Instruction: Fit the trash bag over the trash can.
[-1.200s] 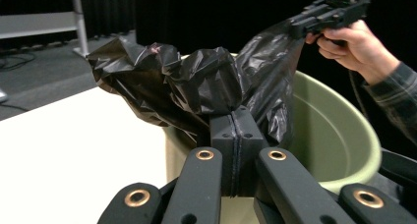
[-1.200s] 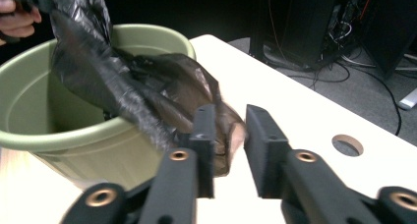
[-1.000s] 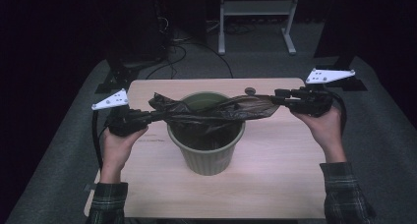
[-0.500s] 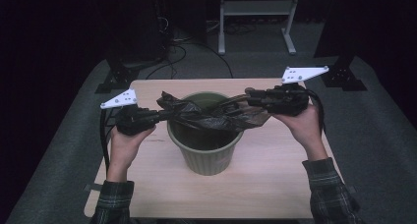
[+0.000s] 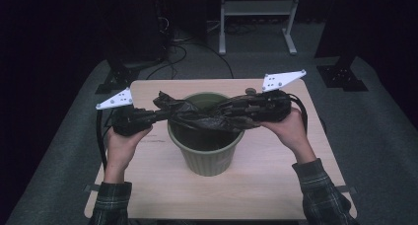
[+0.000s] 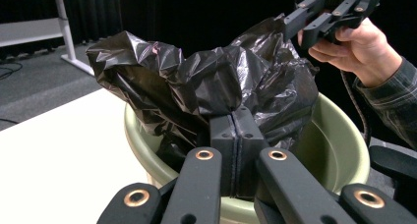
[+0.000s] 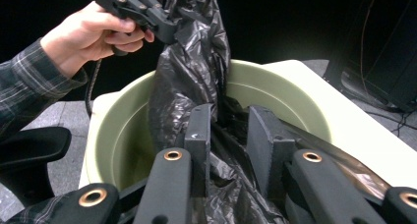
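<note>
Two hand-held grippers stretch a black bin bag over a green bin on a pale table in a dark room.

The light wooden table (image 5: 276, 185) stands on grey carpet, with black stands, loose cables and a white metal frame (image 5: 256, 18) in the gloom behind it. The left gripper (image 6: 237, 130) has its jaws pressed flat together, pinching a fold of the black plastic bin bag (image 5: 207, 114), which bunches up just ahead of its tips. The right gripper (image 7: 228, 135) has its jaws narrowly apart and has just been closing them, with crumpled bag plastic lying between them; whether the pads press on it cannot be told. The bag hangs between the two grippers, directly over the mouth of the round green bin (image 5: 207, 153) below them.
</note>
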Available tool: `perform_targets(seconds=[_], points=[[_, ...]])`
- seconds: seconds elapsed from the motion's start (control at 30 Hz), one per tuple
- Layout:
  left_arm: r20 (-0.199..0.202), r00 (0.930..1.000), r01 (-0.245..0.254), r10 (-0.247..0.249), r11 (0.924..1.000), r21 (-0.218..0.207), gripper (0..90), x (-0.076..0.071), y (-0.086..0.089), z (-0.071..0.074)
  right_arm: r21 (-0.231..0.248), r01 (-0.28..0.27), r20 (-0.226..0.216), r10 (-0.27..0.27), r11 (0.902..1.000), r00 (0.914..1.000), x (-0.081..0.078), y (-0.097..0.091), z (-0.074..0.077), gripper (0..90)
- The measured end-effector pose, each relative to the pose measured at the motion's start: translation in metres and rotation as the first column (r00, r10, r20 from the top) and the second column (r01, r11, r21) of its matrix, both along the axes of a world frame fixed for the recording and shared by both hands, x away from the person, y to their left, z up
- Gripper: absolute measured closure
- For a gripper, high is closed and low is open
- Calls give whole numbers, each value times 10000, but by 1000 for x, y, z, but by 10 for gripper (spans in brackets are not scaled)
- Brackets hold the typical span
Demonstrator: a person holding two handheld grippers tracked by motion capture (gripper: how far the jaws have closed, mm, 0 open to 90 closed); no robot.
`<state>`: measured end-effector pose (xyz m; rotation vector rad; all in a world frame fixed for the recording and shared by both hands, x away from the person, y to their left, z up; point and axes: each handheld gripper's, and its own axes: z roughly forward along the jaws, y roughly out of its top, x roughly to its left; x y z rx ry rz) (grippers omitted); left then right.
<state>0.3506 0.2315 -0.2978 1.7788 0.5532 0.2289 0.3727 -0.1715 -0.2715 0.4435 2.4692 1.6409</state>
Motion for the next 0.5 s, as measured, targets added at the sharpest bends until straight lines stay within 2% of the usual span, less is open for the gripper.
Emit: perform_targets(seconds=[0.27, 0.4, 0.47, 0.5], points=[[-13, 10000, -43, 43, 10000, -36, 895, 0, 1, 0, -156, -458, -135, 456, 9988, 9989, -3, 5, -3, 725], [-1, 10000, -40, 40, 10000, -50, 894, 0, 1, 0, -387, -578, -272, 568, 9976, 9980, -2, 8, -9, 793], [-5, 10000, -31, 31, 10000, -47, 894, 0, 1, 0, -515, -685, -327, 669, 9963, 9972, -1, 10, -13, 884], [-5, 10000, -31, 31, 10000, -47, 893, 0, 1, 0, -515, -685, -327, 669, 9963, 9972, -1, 10, -13, 884]])
